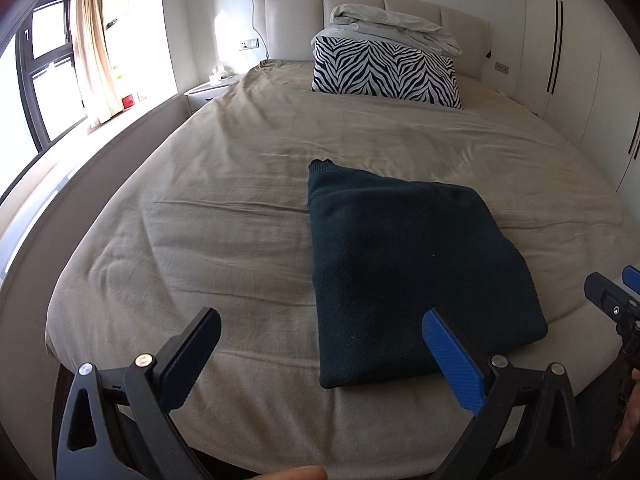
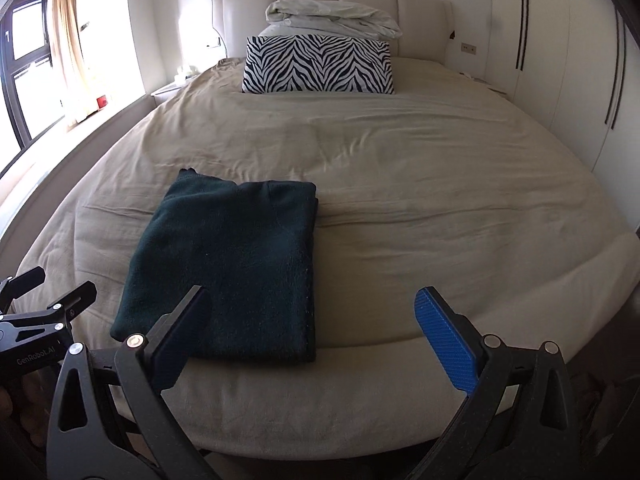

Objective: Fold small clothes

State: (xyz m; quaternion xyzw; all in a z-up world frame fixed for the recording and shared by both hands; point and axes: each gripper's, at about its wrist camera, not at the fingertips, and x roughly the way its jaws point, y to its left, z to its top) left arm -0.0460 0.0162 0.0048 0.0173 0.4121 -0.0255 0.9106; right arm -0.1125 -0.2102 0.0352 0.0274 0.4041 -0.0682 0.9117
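Dark green garment [image 1: 408, 264] lies folded on the beige bed [image 1: 224, 216], near its foot edge.
Left tongs [image 1: 320, 354] and right tongs [image 2: 312, 328] both gape wide with nothing held, poised above the bed's near edge; a zebra-striped pillow [image 2: 318, 65] leans at the headboard.

Home bedroom: wide bed [image 2: 360, 184] w/ padded headboard [image 2: 332, 0], zebra pillow [image 2: 318, 66], folded duvet [image 2: 332, 16]; curtained window [image 1: 44, 64] at left, built-in wardrobe [image 2: 560, 40] at right.
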